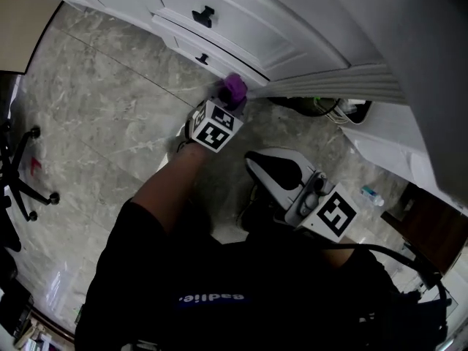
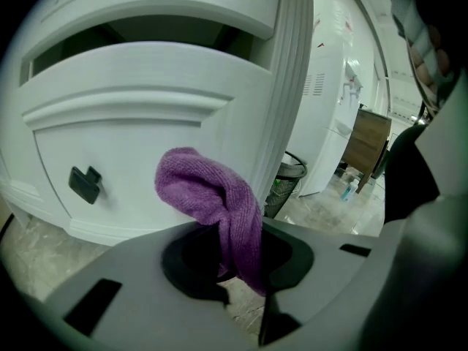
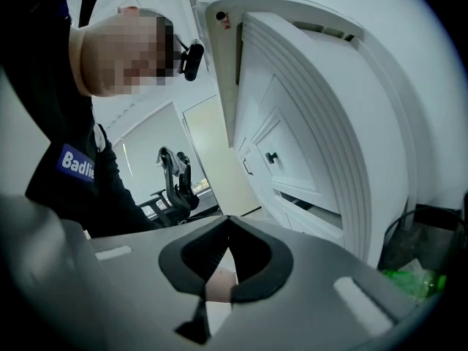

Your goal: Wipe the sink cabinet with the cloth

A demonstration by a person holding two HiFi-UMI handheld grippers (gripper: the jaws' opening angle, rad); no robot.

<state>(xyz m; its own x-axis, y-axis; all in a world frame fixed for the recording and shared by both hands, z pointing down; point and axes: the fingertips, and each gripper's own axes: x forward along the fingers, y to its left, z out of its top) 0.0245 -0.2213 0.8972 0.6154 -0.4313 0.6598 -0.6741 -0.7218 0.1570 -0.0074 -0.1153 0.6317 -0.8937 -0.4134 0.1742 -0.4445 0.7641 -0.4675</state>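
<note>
A purple cloth hangs bunched from my left gripper, which is shut on it. In the head view the cloth rests against the bottom corner of the white sink cabinet, beside its fluted pilaster. The left gripper points at that corner. A drawer front with a black handle fills the left gripper view. My right gripper hangs lower and nearer to me, away from the cabinet. Its jaws look shut with nothing between them, and the cabinet front stands ahead of them.
A wire waste basket stands right of the pilaster, with a green bag in it. A small bottle lies on the marble-pattern floor near brown furniture. An office chair base sits at the far left.
</note>
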